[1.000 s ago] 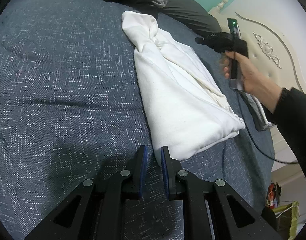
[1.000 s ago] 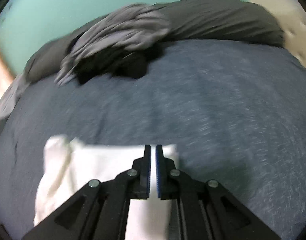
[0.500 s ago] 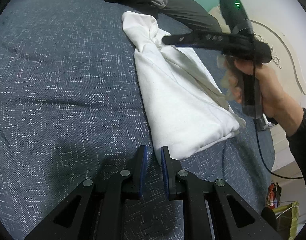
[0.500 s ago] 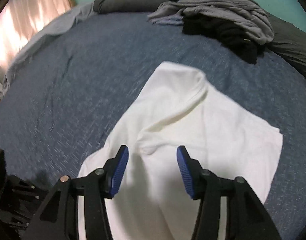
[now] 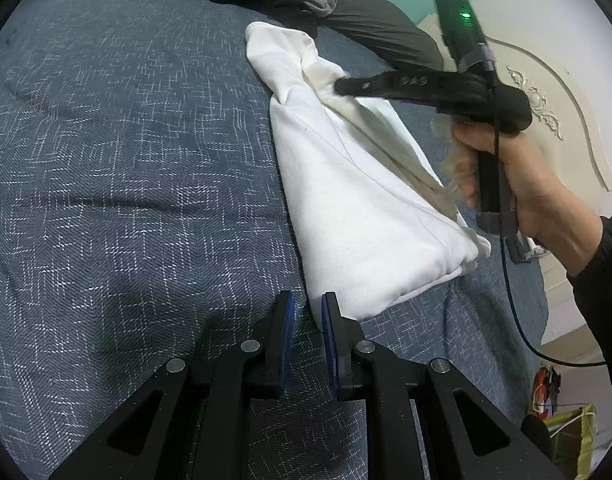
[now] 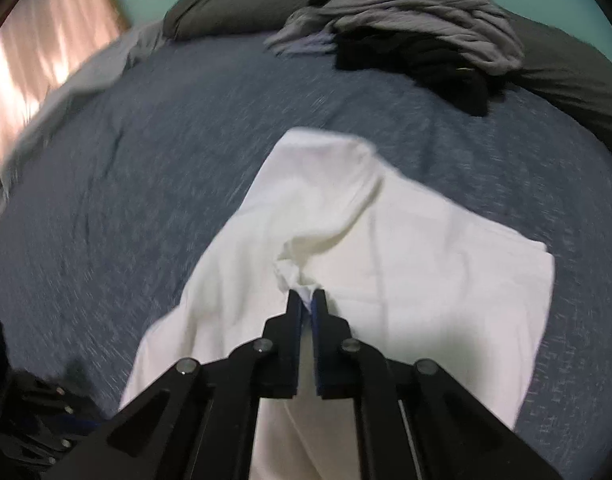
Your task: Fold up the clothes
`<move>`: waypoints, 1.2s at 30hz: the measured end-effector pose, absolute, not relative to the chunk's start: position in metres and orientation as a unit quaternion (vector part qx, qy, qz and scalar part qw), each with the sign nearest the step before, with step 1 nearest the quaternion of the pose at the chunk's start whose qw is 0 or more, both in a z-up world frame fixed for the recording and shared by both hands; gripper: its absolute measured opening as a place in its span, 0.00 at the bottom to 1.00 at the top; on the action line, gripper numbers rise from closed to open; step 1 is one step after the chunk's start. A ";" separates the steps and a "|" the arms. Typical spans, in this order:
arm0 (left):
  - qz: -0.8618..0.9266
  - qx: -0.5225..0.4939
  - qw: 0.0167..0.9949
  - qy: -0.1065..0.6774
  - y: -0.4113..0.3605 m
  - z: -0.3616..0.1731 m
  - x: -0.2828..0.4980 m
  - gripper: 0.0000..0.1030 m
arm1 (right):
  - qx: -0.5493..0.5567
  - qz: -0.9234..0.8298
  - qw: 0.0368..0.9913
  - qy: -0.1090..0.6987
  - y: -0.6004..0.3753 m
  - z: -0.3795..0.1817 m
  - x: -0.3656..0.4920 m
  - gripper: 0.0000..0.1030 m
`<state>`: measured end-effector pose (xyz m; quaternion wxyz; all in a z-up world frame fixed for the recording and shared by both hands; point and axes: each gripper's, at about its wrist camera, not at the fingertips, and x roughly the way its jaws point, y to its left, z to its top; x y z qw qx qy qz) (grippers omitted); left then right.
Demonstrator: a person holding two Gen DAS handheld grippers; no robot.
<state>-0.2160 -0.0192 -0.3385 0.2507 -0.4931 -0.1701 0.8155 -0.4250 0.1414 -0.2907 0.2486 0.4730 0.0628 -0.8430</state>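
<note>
A white garment (image 5: 345, 184) lies part folded on the dark blue bedspread (image 5: 126, 160); it also shows in the right wrist view (image 6: 385, 248). My left gripper (image 5: 307, 304) sits low at the garment's near corner, its jaws a narrow gap apart, and nothing shows between them. My right gripper (image 6: 307, 300) is shut on a raised fold at the middle of the white garment. In the left wrist view the right gripper (image 5: 341, 84) pinches the cloth near its far end.
A pile of grey and black clothes (image 6: 425, 36) lies at the far side of the bed, against a dark pillow (image 5: 385, 28). A cream headboard (image 5: 545, 120) stands on the right. A black cable (image 5: 517, 320) hangs from the right gripper.
My right gripper swung over the white garment, opened, then closed on a fold in its middle. My left gripper has stayed at the near corner.
</note>
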 end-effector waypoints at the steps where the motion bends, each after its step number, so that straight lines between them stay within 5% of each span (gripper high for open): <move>1: 0.816 -0.493 0.251 -0.170 -0.019 -0.338 -0.216 0.15 | 0.468 -0.848 0.243 0.048 0.150 -0.286 -0.427 0.04; 11: 0.816 -0.493 0.251 -0.168 -0.021 -0.339 -0.218 0.15 | 0.453 -0.870 0.194 -0.002 0.206 -0.262 -0.449 0.04; 30: 0.814 -0.496 0.251 -0.168 -0.028 -0.340 -0.216 0.15 | 0.485 -0.852 0.152 -0.128 0.269 -0.305 -0.471 0.05; 34: 0.814 -0.496 0.251 -0.168 -0.043 -0.336 -0.215 0.15 | 0.485 -0.852 0.145 -0.131 0.272 -0.292 -0.452 0.21; 36: 0.815 -0.496 0.250 -0.167 -0.040 -0.337 -0.215 0.15 | 0.486 -0.847 0.164 -0.137 0.270 -0.287 -0.437 0.38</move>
